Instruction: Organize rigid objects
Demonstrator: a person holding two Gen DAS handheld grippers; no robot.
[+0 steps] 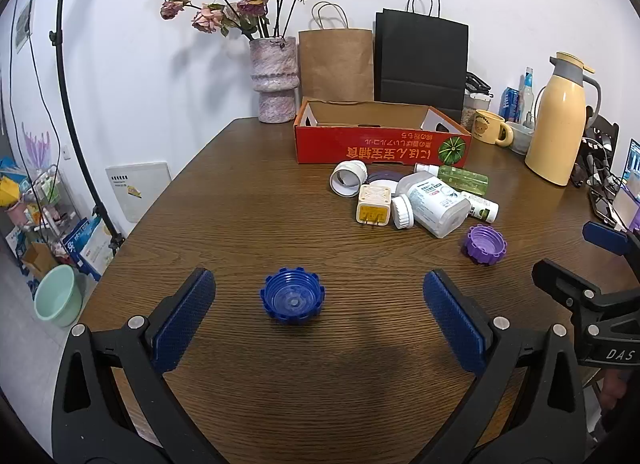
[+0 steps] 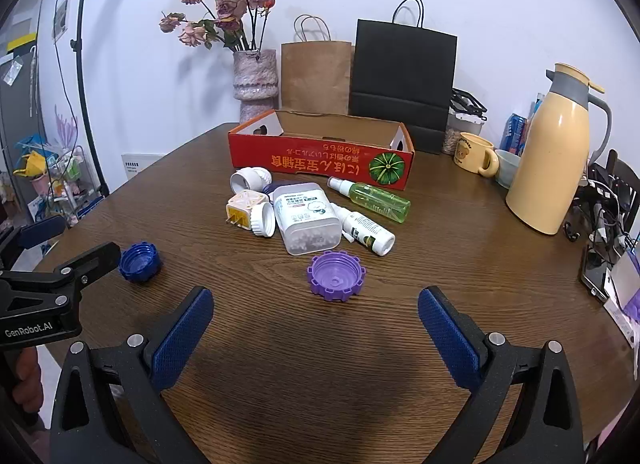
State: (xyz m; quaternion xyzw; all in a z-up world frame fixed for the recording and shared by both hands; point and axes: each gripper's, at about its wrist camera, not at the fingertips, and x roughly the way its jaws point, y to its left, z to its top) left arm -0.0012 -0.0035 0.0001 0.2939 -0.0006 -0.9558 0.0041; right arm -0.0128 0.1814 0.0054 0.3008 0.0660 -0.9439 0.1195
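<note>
A blue ridged cap (image 1: pixel 292 299) lies open side up on the wooden table (image 1: pixel 248 216), just ahead of my open, empty left gripper (image 1: pixel 319 291). A purple ridged cap (image 2: pixel 337 275) lies just ahead of my open, empty right gripper (image 2: pixel 315 310). Behind the caps is a pile: a clear pill bottle (image 2: pixel 307 217), a white screw lid (image 2: pixel 263 219), a yellow plug cube (image 2: pixel 245 210), a green spray bottle (image 2: pixel 373 200), a small white spray bottle (image 2: pixel 366 229) and a white tube piece (image 2: pixel 249 179). An open red cardboard box (image 2: pixel 320 162) stands behind the pile.
At the back stand a vase of dried roses (image 2: pixel 255 82), a brown paper bag (image 2: pixel 316 76) and a black paper bag (image 2: pixel 402 80). A yellow thermos jug (image 2: pixel 554 152), a yellow mug (image 2: pixel 475 153), cables and a phone (image 2: pixel 596 270) are at the right.
</note>
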